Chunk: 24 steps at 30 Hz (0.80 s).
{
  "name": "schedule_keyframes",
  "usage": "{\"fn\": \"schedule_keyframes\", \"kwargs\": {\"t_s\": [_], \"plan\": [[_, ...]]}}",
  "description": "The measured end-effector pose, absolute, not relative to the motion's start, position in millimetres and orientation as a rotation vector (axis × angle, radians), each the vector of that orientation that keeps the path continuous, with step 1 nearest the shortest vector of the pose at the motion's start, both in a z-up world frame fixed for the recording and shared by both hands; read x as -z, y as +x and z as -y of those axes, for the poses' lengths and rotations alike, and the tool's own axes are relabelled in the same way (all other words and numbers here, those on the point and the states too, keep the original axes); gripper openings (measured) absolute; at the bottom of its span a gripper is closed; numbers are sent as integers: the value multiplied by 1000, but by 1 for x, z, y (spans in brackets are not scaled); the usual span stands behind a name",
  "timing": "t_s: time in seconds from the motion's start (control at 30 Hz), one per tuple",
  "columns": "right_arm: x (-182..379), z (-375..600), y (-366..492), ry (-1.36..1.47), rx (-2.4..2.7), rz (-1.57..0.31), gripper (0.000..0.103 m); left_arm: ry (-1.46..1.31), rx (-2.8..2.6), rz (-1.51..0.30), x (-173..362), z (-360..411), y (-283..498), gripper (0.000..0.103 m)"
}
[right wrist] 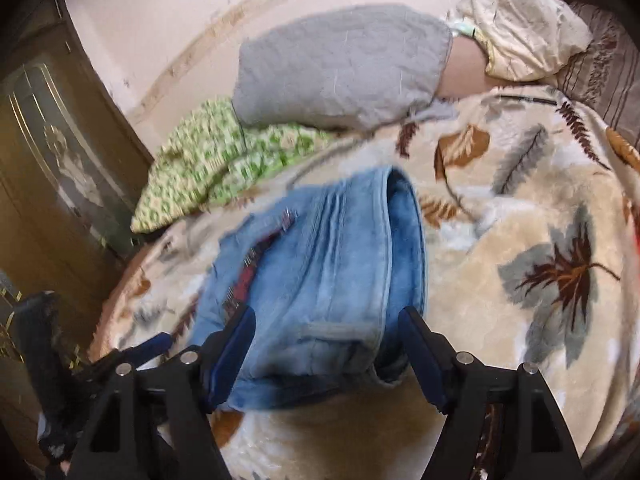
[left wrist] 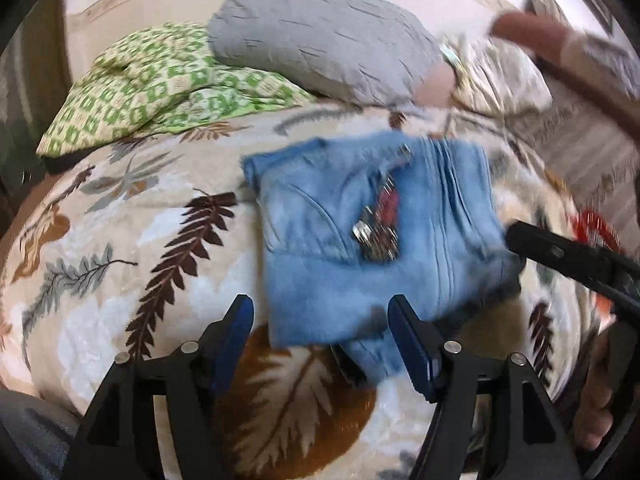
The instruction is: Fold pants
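Light blue jeans (left wrist: 360, 248) lie folded into a compact stack on a leaf-patterned blanket (left wrist: 120, 240). A red and silver patch (left wrist: 380, 220) shows on top. My left gripper (left wrist: 320, 320) is open just above the near edge of the jeans, holding nothing. My right gripper (right wrist: 330, 328) is open over the near end of the folded jeans (right wrist: 332, 272), holding nothing. The right gripper also shows in the left wrist view (left wrist: 568, 256) as a black bar at the jeans' right side. The left gripper shows at the lower left of the right wrist view (right wrist: 132, 356).
A grey pillow (left wrist: 320, 36) and a green patterned cushion (left wrist: 160, 80) lie at the back of the bed. A cream pillow (right wrist: 524, 28) lies at the back right. A dark wooden cabinet (right wrist: 52, 140) stands left of the bed.
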State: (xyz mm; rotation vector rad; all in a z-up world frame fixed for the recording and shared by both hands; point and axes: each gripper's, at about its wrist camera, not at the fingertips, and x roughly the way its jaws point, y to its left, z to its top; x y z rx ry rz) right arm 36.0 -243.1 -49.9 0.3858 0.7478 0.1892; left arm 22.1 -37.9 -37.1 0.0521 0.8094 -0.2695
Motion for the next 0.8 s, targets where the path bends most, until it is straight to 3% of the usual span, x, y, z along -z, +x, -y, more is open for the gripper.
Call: {"fn": "schedule_keyframes", "kwargs": {"t_s": [0.07,0.13,0.23,0.3,0.4,0.43,0.53,0.57,0.67,0.8], "plan": [[62,245,45,413,-202,-821,74,96,287,-808,39,45,19,71],[69,247,50,417,-205,-854,62,129,318,-823,43,53,16,72],[72,249,51,423,-213,-865,58,213,317,-819,47,66,13,80],[72,247,50,405,-210,-862,57,254,295,-816,52,72,14,80],[73,242,52,376,-210,-876,46,292,264,-810,59,77,16,80],[74,240,52,363,-205,-878,44,293,247,-806,60,76,18,79],[72,238,51,342,-200,-872,39,279,210,-805,60,69,19,50],[70,239,50,348,-203,-864,38,279,204,-806,59,66,19,47],[64,244,46,369,-198,-832,35,239,237,-822,55,61,19,49],[48,246,36,380,-218,-755,32,231,262,-822,53,62,19,61]]}}
